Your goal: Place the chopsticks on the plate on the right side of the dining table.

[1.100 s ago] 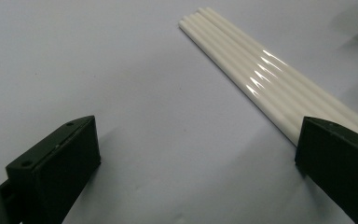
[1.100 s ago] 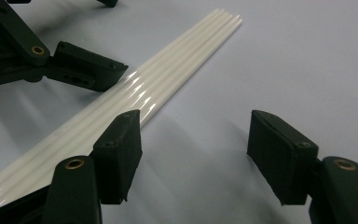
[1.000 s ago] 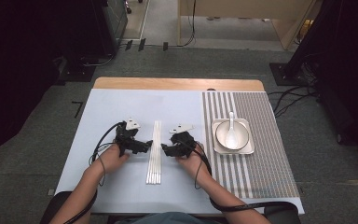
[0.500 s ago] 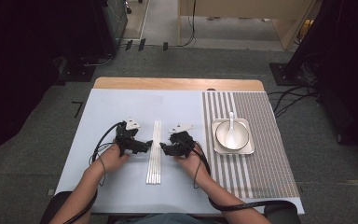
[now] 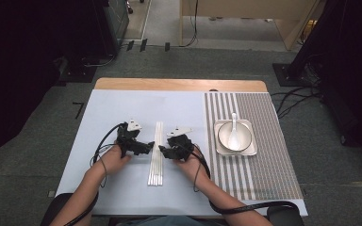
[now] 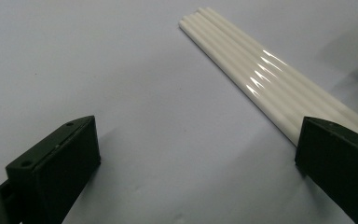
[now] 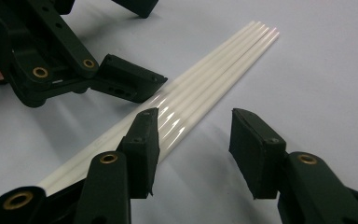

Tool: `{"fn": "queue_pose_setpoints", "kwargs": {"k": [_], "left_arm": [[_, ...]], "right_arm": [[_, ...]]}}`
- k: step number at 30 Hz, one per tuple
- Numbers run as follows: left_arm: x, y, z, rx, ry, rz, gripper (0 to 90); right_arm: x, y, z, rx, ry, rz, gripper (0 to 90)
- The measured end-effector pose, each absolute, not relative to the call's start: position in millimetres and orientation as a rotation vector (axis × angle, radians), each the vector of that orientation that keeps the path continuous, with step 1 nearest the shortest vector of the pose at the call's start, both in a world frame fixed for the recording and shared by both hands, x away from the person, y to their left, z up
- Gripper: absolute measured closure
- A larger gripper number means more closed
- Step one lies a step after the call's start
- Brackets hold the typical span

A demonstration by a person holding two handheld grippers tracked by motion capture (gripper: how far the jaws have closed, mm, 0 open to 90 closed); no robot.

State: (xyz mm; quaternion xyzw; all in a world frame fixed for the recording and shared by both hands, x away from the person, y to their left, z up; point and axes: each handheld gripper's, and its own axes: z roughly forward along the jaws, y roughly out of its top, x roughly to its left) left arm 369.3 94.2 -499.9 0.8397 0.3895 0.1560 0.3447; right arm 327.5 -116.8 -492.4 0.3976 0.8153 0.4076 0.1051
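No readable writing anywhere. Left gripper (image 5: 148, 146): jaws wide, empty, just left of rods. 4 white rods (image 5: 155, 153) side by side on pale blue mat (image 5: 122, 188), between grippers. Right gripper (image 5: 162, 150): jaws wide, empty, edged closer to rods than 1 s ago. 1 bowl (image 5: 226, 136), 1 spoon (image 5: 234, 132), 1 tray (image 5: 252, 149) on striped mat, unmoved.

Both forearms come in from the near edge, the left gripper (image 5: 147, 146) and right gripper (image 5: 162, 149) pointing at each other, jaws spread apart on both.
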Motion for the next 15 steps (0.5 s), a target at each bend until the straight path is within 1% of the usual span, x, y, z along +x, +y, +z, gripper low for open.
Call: {"fn": "queue_pose_setpoints", "kwargs": {"k": [7,15], "left_arm": [[369.3,94.2,-500.0,2.180,1.012,0.405,0.0],[369.3,94.2,-500.0,2.180,1.012,0.406,0.0]], "right_arm": [[326.8,-114.9,-493.6,1.167,2.426,1.202,59.7],[326.3,-112.9,-494.6,1.157,2.438,1.191,63.0]]}}
